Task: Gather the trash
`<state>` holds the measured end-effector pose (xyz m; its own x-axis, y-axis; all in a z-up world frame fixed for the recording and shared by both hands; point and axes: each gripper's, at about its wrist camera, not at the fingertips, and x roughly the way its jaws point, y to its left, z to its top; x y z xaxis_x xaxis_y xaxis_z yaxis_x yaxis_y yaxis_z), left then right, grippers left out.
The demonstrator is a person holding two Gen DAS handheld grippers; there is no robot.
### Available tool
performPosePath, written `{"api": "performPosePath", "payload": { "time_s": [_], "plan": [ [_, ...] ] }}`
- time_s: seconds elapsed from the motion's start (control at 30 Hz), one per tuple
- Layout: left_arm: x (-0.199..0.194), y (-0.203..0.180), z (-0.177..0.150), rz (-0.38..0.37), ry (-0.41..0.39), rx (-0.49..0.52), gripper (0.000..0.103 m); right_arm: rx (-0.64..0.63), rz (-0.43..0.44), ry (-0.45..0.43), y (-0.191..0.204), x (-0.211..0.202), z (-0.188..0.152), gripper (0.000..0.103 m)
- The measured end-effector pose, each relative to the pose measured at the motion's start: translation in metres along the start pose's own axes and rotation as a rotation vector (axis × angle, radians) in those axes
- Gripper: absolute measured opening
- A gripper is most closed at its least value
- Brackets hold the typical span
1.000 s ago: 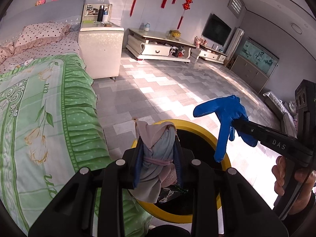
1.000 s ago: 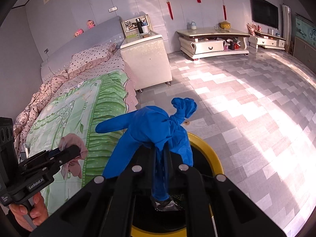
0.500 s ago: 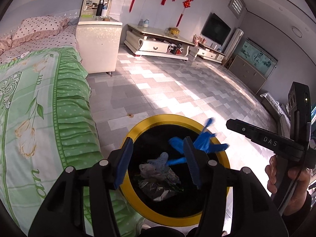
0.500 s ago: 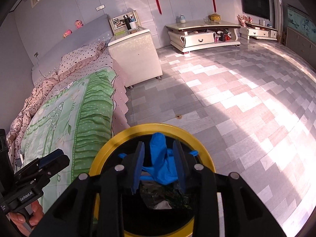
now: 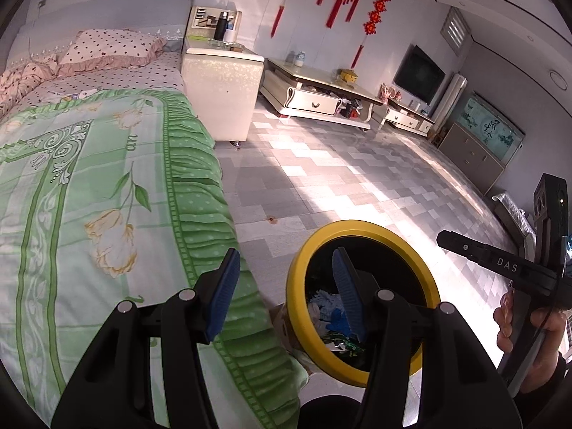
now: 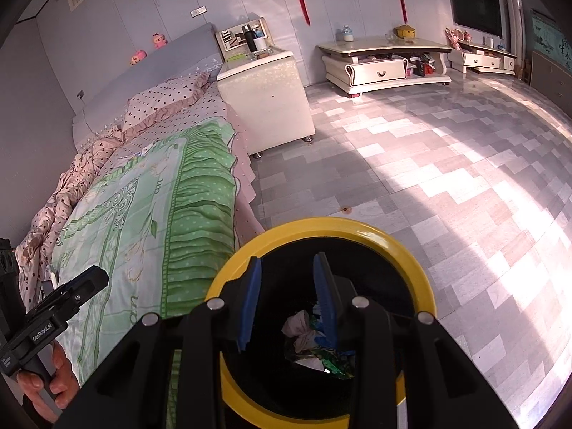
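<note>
A yellow-rimmed black trash bin (image 5: 425, 268) stands on the floor beside the bed; it also shows in the right wrist view (image 6: 404, 246). Inside lie a blue glove (image 5: 336, 316), a pale cloth wad (image 6: 298, 329) and green wrappers (image 6: 330, 361). My left gripper (image 5: 284, 271) is open and empty, above the bin's left rim and the bed edge. My right gripper (image 6: 287, 275) is open and empty, directly over the bin mouth. The right gripper also shows at the right of the left wrist view (image 5: 443, 239).
A bed with a green floral quilt (image 5: 89, 193) fills the left. A white nightstand (image 5: 221, 96) stands beyond it. Low TV cabinets (image 5: 321, 98) line the far wall. A tiled floor (image 5: 339, 175) with sun patches spreads to the right.
Both grippers opened and dropped their loads into the bin: the cloth wad from the left, the blue glove from the right. The left gripper has since shifted left toward the bed.
</note>
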<state>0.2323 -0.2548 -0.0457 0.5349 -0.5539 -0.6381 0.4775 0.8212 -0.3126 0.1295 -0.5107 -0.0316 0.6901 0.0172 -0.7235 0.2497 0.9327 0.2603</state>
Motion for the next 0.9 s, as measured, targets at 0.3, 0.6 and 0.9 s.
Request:
{"api": "performPosePath", "payload": {
  "time_s": [0.3, 0.6, 0.9],
  "plan": [
    [-0.060, 0.069, -0.005, 0.089, -0.062, -0.080, 0.051, -0.116, 0.089, 0.010, 0.090, 0.002, -0.003, 0.029],
    [-0.122, 0.140, -0.025, 0.238, -0.134, -0.148, 0.051, -0.220, 0.213, 0.008, 0.184, 0.002, -0.015, 0.029],
    [-0.181, 0.185, -0.050, 0.381, -0.197, -0.171, 0.061, -0.298, 0.254, -0.022, 0.251, 0.001, -0.037, 0.038]
  ]
}}
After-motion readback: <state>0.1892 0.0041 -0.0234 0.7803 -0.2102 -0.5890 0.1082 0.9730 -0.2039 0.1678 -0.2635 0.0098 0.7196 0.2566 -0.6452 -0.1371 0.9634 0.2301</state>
